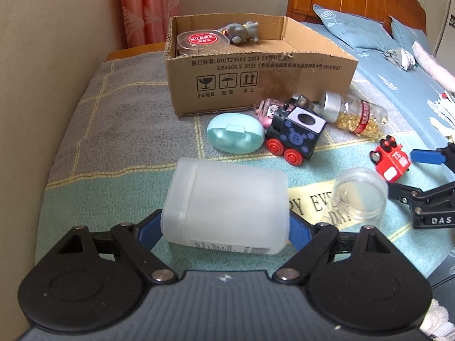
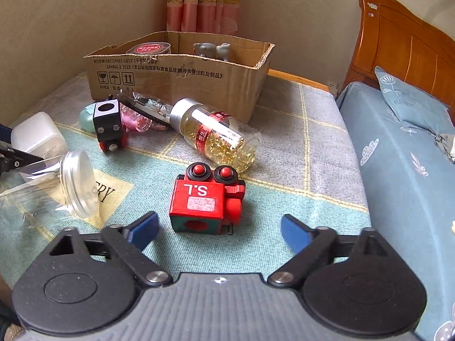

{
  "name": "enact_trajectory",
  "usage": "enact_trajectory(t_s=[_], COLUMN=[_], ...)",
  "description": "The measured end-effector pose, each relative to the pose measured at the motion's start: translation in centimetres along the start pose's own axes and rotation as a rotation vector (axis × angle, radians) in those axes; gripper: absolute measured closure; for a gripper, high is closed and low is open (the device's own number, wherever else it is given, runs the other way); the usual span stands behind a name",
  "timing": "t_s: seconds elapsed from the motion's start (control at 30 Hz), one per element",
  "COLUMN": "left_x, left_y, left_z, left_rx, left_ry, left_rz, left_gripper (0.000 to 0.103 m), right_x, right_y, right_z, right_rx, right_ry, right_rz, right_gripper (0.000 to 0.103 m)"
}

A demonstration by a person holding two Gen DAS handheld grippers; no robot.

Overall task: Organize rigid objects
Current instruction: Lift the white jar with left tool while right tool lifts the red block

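Gripped low in the left wrist view, a frosted plastic container [image 1: 224,207] is sitting between the left gripper [image 1: 226,234] fingers, whose blue pads are pressing its two sides. It is looking light and stiff, somewhat slick (the flat sides are probably the safest hold).

Low in the right wrist view the right gripper [image 2: 220,231] is holding nothing, its fingers spread wide, with the red toy train [image 2: 207,203] lying on the blanket [image 2: 298,153] just ahead of them, untouched. Being blocky and rigid, it is likely to handle easily if pinched across its flat red sides rather than over the wheels.

Counting what is waiting on the bed: two toy trains (the red one and a black toy train [image 1: 295,136]), one mint egg-shaped case [image 1: 234,136], one pink clear toy [image 2: 133,119], one capsule bottle [image 2: 216,133] full of golden capsules, one clear empty jar [image 2: 57,184] on its side. Those two look like glass or hard plastic, so a gentle grip around the body is advisable. At the upper middle of both views the cardboard box [image 1: 256,82] is already holding one red-lidded tub [image 1: 202,41] and one grey figurine [image 1: 241,31].
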State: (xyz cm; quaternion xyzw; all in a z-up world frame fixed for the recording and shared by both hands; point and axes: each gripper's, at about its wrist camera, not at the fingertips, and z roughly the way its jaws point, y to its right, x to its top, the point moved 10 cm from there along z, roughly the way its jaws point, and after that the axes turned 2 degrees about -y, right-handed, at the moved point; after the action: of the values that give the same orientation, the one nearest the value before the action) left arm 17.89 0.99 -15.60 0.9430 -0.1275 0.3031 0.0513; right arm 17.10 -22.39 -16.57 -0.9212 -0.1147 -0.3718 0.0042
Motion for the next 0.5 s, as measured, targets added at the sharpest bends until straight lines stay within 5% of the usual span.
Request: enact_trajectory(t_s=[0.17, 0.33, 0.5], left_x=[0.3, 0.3, 0.3], left_y=[-0.4, -3.1, -3.5], left_z=[0.6, 0.6, 0.9], left_rx=[-0.017, 0.096, 0.100], left_ry=[0.009, 0.017, 0.004], left_rz=[0.000, -0.063, -0.049], left_gripper=[0.014, 0.016, 0.016], right_x=[0.0, 0.0, 0.2], right_y=[0.1, 0.0, -0.1], right_z=[0.7, 0.7, 0.8], right_rx=[0.030, 0.040, 0.030], right_ry=[0.005, 0.038, 0.044], right_rz=[0.053, 0.043, 0.052], right_gripper=[0.000, 0.000, 0.000])
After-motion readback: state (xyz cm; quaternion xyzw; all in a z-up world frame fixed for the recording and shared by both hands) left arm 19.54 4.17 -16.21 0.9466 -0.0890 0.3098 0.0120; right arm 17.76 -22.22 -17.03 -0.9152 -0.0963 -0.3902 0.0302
